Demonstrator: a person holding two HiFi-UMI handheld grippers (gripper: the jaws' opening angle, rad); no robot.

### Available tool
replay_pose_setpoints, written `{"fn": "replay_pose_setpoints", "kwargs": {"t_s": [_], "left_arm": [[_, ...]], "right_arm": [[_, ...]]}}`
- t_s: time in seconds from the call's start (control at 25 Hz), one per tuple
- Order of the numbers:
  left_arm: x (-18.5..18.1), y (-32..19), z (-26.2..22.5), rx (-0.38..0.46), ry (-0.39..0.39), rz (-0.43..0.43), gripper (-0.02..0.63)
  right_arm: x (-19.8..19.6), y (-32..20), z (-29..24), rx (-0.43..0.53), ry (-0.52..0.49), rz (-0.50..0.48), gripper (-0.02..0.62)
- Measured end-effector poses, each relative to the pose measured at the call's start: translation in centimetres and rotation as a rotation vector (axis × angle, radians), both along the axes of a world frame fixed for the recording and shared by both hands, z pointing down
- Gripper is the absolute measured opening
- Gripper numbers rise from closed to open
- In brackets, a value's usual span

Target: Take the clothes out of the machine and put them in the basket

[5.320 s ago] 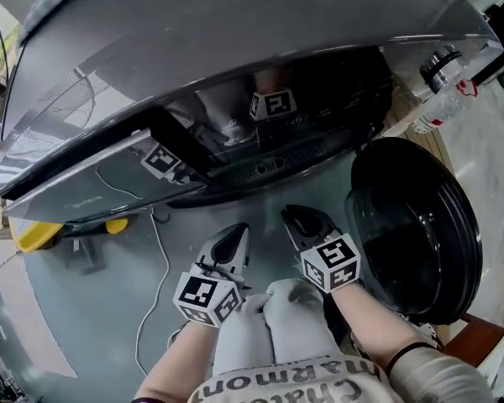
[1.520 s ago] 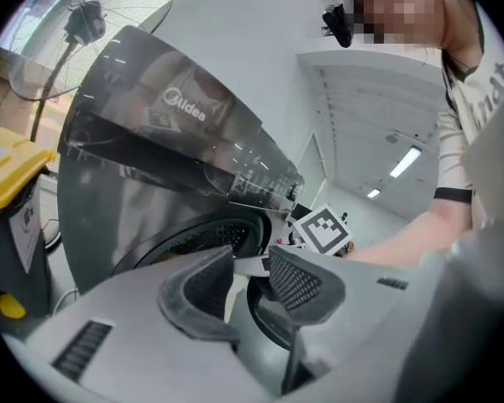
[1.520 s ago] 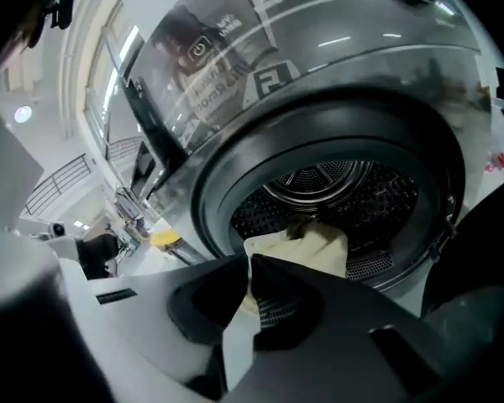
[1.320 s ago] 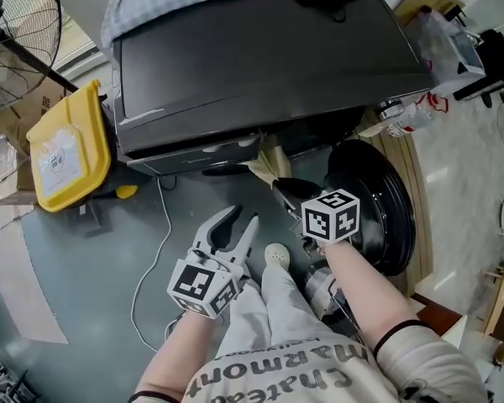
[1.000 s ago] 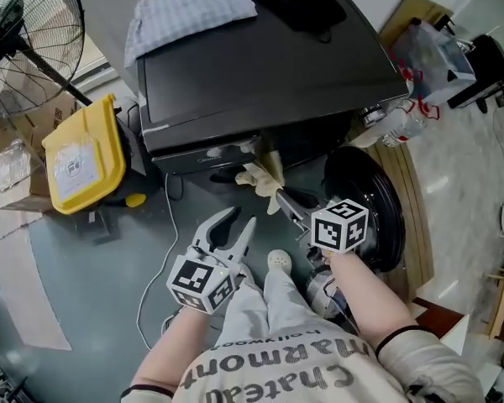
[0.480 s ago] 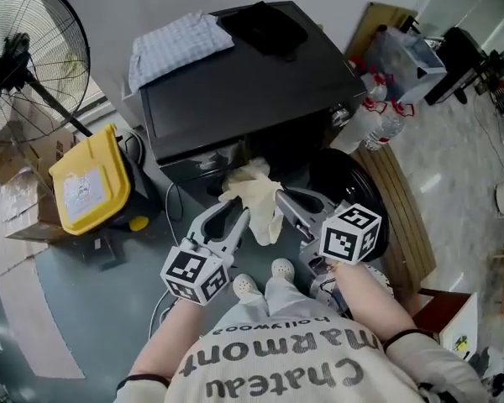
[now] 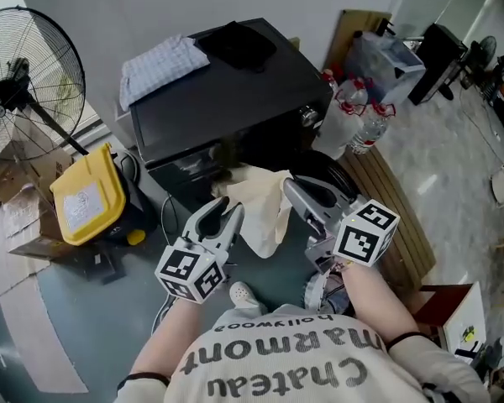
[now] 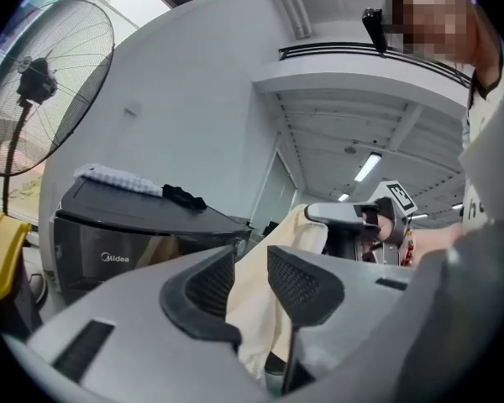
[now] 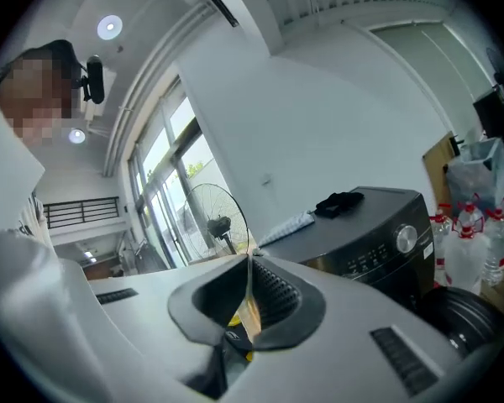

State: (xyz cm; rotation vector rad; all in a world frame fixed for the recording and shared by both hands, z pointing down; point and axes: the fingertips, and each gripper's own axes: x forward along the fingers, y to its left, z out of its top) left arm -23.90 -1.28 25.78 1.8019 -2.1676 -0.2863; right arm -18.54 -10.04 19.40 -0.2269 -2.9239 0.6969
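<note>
R claw (image 7: 292, 185) is pinching the cream cloth (image 7: 265, 215), holding it up just in front of the machine (image 7: 227, 99). L claw (image 7: 223, 213) is standing open beside it. Its jaws have just been closing a bit, w/ nothing between them. Take-out step looks done. Next: carrying it to the basket, which isn't in view.

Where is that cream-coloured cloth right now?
In the head view, the cream cloth hangs mid-frame from the shut jaws of the right gripper, just in front of the black washing machine.

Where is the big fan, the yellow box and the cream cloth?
fan (image 7: 17, 82): head view, the dark hub at its middle.
yellow box (image 7: 84, 193): head view, the middle of its top.
cream cloth (image 7: 265, 208): head view, the middle of the hanging part.
</note>
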Motion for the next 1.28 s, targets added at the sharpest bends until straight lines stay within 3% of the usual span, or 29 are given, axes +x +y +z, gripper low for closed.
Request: {"fn": "replay_pose_setpoints", "kwargs": {"t_s": [0.2,0.48,0.96,1.28], "left_arm": [[2.6,0.2,-1.0,0.017,0.0,-0.045,0.124],[6.2,1.3,-3.1,0.022,-0.009,-0.105,0.117],[16.1,1.1,-6.9,0.064,-0.039,-0.045,0.111],[17.2,2.6,-6.8,0.067,-0.024,-0.026,0.106]], "right_arm": [[4.2,-1.0,-3.0,-0.01,-0.065,0.021,0.037],[9.3,-1.0,-8.3,0.045,-0.153,0.037,0.037],[17.8,0.0,-9.5,0.082,-0.164,0.076,0.037],[20.8,0.3,-12.8,0.095,-0.241,0.14,0.037]]}}
